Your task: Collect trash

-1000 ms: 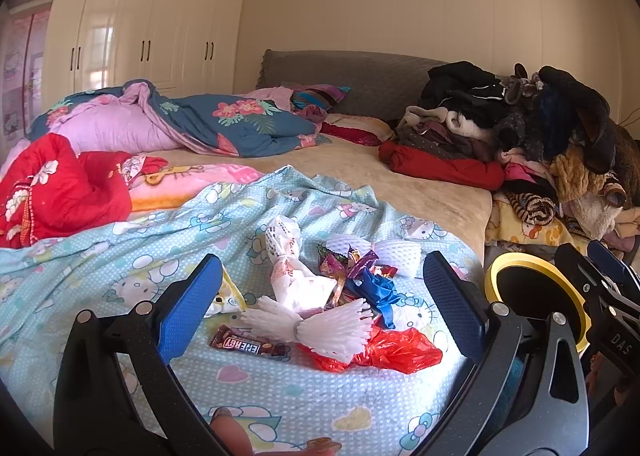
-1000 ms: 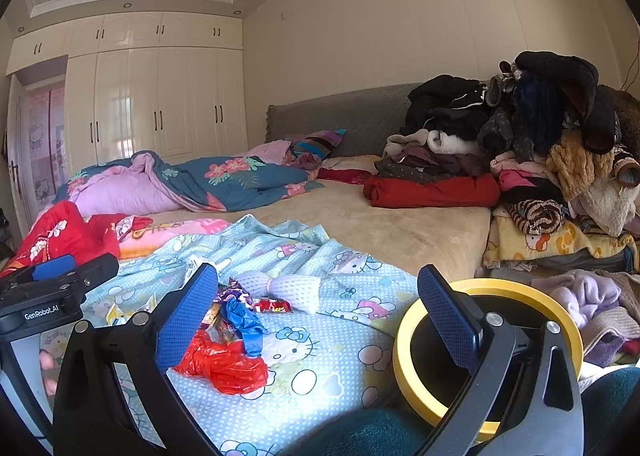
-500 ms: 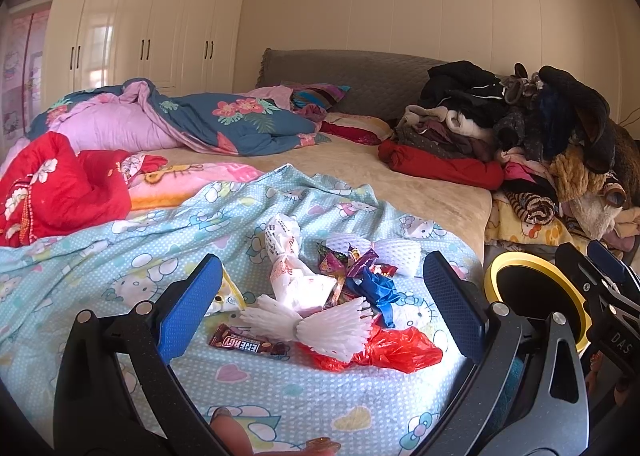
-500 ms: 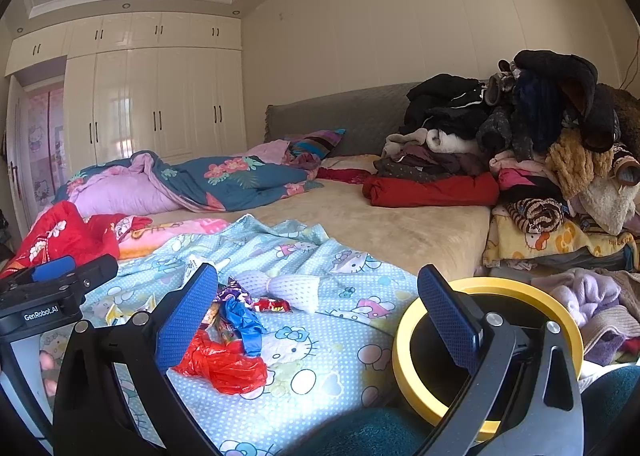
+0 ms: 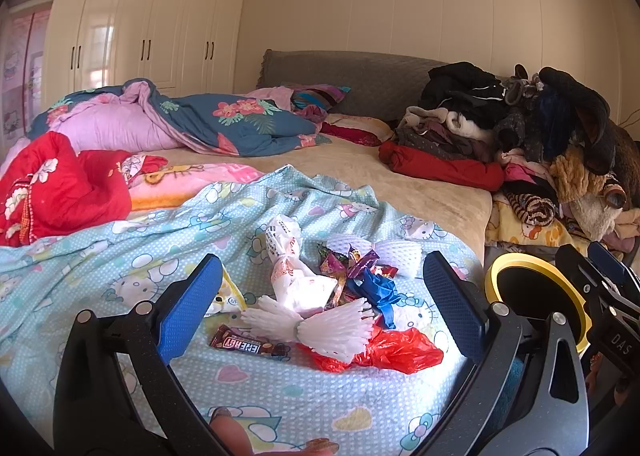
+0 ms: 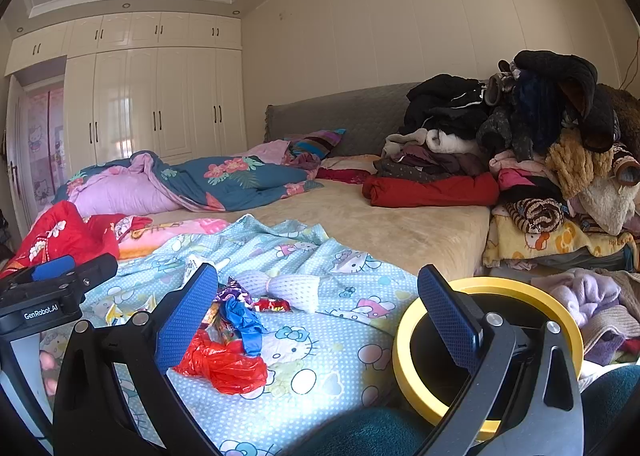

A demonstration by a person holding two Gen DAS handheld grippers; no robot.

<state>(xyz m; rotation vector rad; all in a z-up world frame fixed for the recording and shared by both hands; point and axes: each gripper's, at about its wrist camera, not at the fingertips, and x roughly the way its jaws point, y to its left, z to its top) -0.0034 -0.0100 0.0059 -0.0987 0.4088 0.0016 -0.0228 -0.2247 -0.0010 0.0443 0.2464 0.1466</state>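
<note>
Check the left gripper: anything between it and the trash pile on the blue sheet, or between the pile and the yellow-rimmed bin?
Nothing visible. The left gripper is open with the trash pile straight ahead on the sheet. The yellow-rimmed bin stands off the bed edge beside the pile; only the open right gripper hovers near its rim.

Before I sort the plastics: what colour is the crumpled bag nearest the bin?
Red; the crumpled bag beside the yellow-rimmed bin shows best in the left wrist view.

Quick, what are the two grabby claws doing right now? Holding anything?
Left gripper: open, holding nothing, above the trash.
Right gripper: open, holding nothing.
</note>
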